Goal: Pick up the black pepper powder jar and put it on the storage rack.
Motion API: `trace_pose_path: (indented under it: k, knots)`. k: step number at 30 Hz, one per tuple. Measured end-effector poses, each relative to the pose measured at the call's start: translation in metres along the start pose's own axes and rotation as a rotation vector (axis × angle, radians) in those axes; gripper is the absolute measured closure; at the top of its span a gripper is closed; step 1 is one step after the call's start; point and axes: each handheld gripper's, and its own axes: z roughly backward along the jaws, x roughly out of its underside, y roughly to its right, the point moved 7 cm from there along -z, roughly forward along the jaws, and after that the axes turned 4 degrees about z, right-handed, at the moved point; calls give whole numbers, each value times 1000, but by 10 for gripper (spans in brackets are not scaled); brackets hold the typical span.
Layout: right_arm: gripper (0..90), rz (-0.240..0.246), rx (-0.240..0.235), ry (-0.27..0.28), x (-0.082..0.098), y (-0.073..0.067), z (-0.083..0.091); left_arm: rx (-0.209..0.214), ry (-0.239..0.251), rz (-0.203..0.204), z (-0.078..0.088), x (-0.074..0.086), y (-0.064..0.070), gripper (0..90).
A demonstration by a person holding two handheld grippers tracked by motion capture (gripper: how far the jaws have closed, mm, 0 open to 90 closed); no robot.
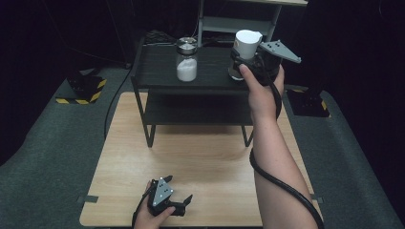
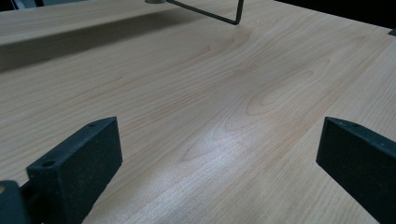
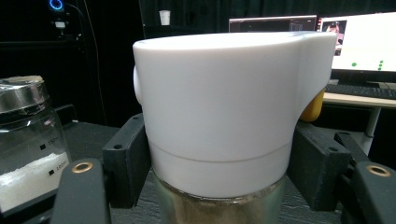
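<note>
A jar with a tall white cap (image 1: 247, 42) (image 3: 219, 107) stands at the right end of the black shelf's top board (image 1: 157, 67). My right gripper (image 1: 244, 64) (image 3: 217, 172) is shut on it, its pads (image 3: 126, 158) pressed against the lower rim of the cap on both sides. Brownish contents show through the glass below the cap. A glass jar with a metal lid (image 1: 186, 59) (image 3: 25, 149), part full of white powder, stands to the left on the same board. My left gripper (image 1: 179, 189) (image 2: 219, 158) rests open near the front edge of the wooden table (image 1: 200, 157), with nothing between its fingers (image 2: 79, 168).
The two-tier black shelf stands at the back of the table, and one of its thin metal legs (image 2: 224, 16) is visible in the left gripper view. A yellow object (image 3: 314, 106) sits behind the white cap. Lit monitors (image 3: 359, 42) stand farther back. Grey floor mats surround the table.
</note>
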Motion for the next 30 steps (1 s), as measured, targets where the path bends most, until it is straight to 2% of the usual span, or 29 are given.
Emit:
trace_pose_path:
  k: [6, 11, 17, 22, 26, 30]
  knots:
    - [304, 13, 0, 5, 2, 0, 0, 2, 2, -8, 0, 0, 1, 5]
    - [305, 24, 0, 14, 4, -1, 0, -1, 2, 2, 0, 0, 0, 5]
    - [295, 21, -12, 9, 2, 1, 0, -1, 4, 0, 0, 0, 0, 5]
    - [192, -1, -32, -3, 3, 3, 1, 3, 4, -2, 0, 1, 0, 4]
    - [108, -1, -47, -19, 4, 5, 1, 3, 4, -1, 0, 1, 0, 4]
    - [28, 7, -47, -10, 8, 4, 4, 2, 1, -3, 0, 0, 0, 4]
